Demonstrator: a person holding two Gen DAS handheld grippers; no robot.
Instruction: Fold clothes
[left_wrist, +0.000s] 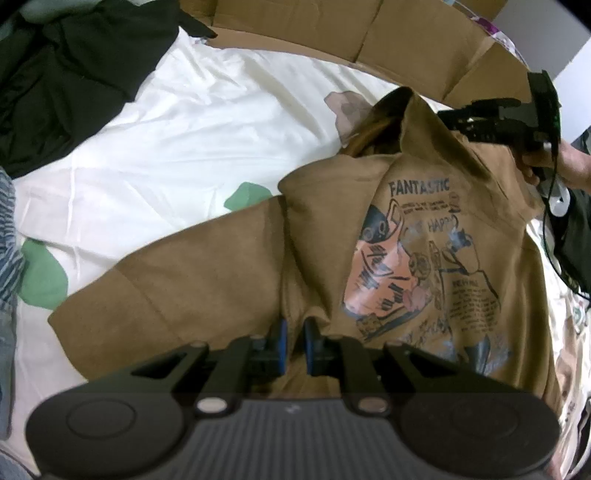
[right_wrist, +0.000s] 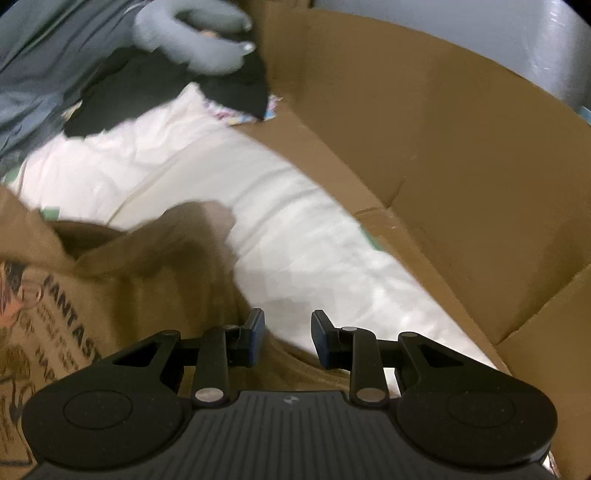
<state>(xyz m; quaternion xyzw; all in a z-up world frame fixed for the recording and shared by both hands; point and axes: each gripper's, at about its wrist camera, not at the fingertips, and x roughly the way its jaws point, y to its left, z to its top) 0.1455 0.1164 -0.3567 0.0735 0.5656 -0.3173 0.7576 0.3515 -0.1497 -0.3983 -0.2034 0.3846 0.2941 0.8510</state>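
Brown printed T-shirt (left_wrist: 388, 229), graphic side up with the word "FANTASTIC" legible, lying rumpled on a white bedsheet (left_wrist: 192, 122) beside a cardboard box (right_wrist: 424, 129). Left gripper (left_wrist: 293, 341): jaws nearly closed, pinching a fold of the shirt's fabric. Right gripper (right_wrist: 288, 341): jaws partly apart over the shirt's edge, pads pressing nothing. Black garment (left_wrist: 62, 74) piled at the sheet's far side.
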